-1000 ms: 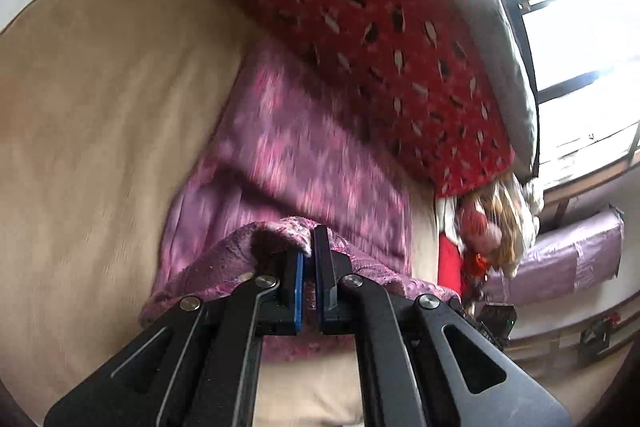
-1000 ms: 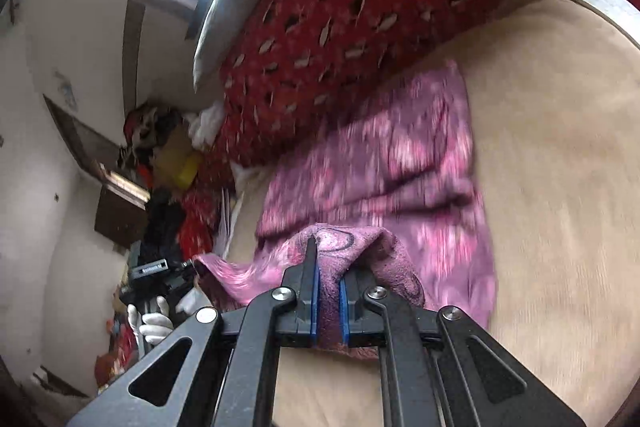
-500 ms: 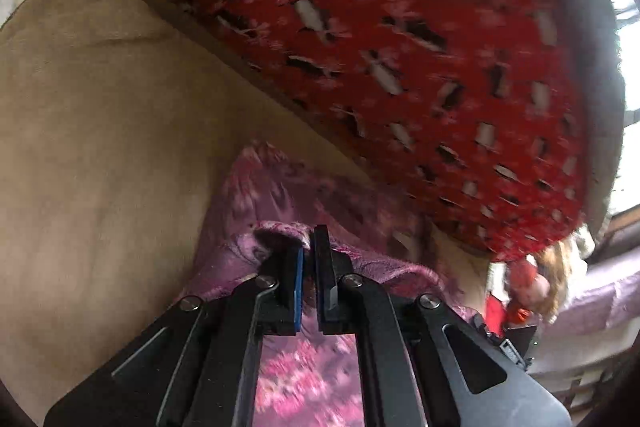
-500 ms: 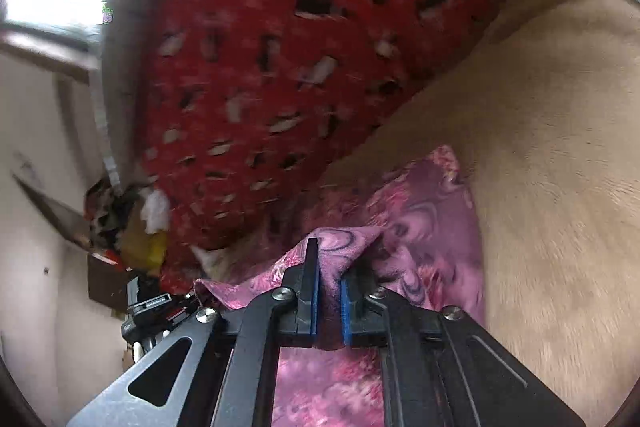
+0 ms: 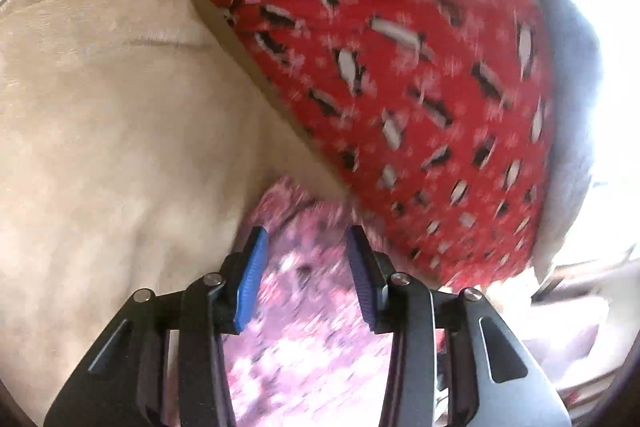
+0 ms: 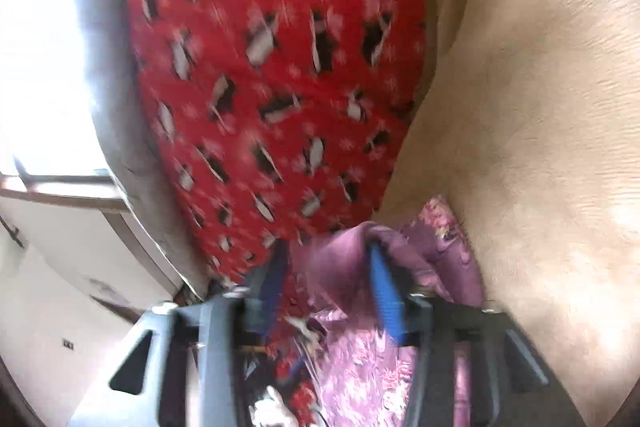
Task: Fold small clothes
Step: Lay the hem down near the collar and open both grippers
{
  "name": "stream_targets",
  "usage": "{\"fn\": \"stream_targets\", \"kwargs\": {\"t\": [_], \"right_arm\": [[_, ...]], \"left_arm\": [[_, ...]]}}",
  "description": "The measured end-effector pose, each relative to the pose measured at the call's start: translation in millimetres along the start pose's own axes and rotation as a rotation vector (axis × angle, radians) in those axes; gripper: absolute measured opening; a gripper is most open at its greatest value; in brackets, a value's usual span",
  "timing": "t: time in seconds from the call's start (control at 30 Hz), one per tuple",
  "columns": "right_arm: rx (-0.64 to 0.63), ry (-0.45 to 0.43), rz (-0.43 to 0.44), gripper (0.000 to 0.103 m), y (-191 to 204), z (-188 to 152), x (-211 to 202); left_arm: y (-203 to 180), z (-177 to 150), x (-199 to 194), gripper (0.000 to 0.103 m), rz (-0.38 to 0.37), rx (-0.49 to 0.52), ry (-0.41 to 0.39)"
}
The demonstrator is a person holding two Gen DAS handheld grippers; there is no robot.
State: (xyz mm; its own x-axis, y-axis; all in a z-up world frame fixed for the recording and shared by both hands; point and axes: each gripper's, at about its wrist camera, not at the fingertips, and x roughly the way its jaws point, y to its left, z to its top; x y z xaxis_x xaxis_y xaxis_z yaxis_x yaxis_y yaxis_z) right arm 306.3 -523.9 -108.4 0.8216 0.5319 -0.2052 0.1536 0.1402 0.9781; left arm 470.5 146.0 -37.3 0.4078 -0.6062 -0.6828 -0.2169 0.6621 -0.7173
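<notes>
Broadly, you are working on a tan bed (image 5: 100, 155) with a big red penguin-print pillow (image 5: 400, 75) leaning along its far side, and the pink patterned cloth (image 5: 304, 347) lies on the bed right against the pillow's lower edge. Your left gripper (image 5: 306, 255) has its fingers spreading apart above the cloth, with nothing pinched between the blue pads (image 5: 250, 283). Your right gripper (image 6: 328, 291) is spreading its fingers too, but a purple fold of cloth (image 6: 340, 267) sits between them and drapes over one pad, so it may not have let go cleanly. If you pull that hand away now, I'd judge the clinging fold could drag and undo the layer you just laid. Crowding the pillow could also rumple the far edge.
</notes>
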Motion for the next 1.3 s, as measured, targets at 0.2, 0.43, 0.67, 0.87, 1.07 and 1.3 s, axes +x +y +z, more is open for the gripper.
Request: {"fn": "stream_targets", "kwargs": {"t": [0.2, 0.43, 0.67, 0.87, 1.07, 1.3], "right_arm": [[-0.223, -0.036, -0.295, 0.064, 23.3, -3.6, -16.5], [-0.395, 0.067, -0.527, 0.058, 28.0, -20.8, 42.8], [-0.514, 0.111, -0.583, 0.053, 37.1, -30.7, 68.2], [-0.528, 0.089, -0.580, 0.023, 36.0, -32.2, 65.3], [-0.483, 0.069, -0.566, 0.008, 27.8, -22.2, 58.6], [-0.339, 0.045, -0.427, 0.058, 18.7, -14.4, 41.4]], "left_arm": [[-5.1, -20.7, 27.7, 0.043, 0.121, 0.078, 0.067], [-34.8, -24.7, 47.1, 0.056, 0.237, 0.160, 0.040], [-63.4, -40.9, 49.3, 0.068, 0.075, 0.399, 0.141], [-61.7, -28.4, 68.2, 0.013, 0.375, 0.417, -0.010], [-25.0, 9.6, 53.2, 0.005, 0.481, 0.136, -0.096], [-16.3, -1.5, 27.7, 0.046, 0.234, 0.099, -0.031]]}}
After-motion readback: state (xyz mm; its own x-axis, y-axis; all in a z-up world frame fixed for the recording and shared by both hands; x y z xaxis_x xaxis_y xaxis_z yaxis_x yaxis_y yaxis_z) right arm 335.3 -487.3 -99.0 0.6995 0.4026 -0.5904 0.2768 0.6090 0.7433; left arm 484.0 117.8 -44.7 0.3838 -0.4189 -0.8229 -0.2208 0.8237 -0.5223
